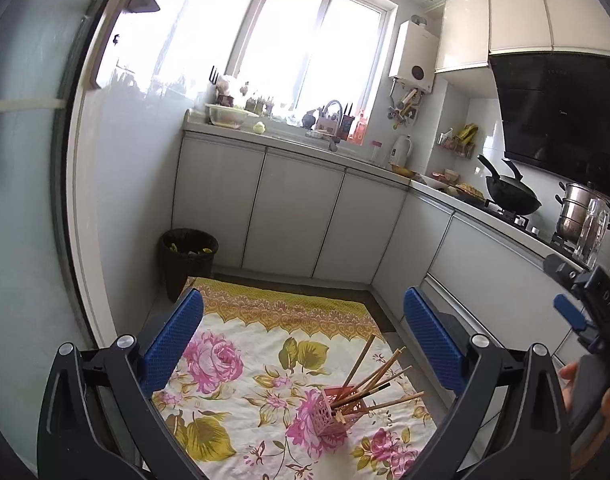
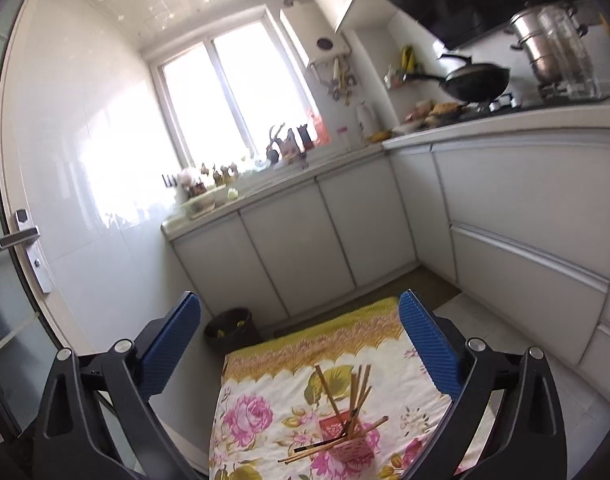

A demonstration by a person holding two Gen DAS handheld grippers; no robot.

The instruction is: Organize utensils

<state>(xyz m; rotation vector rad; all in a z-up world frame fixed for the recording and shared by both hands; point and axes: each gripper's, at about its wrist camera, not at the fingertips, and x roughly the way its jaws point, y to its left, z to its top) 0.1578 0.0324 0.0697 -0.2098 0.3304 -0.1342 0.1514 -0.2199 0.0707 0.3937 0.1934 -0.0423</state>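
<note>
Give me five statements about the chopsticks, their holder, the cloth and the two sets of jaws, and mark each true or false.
1. The chopsticks stand and lean inside the pink holder. True.
2. The holder rests on a plain white cloth. False: the cloth is floral, with pink roses and a yellow border.
3. The left gripper has its jaws wide apart with nothing between them. True.
4. The right gripper is clamped on a chopstick. False: its jaws stand open and empty.
5. A dark bin stands past the cloth's far corner, by the cabinets. True.
</note>
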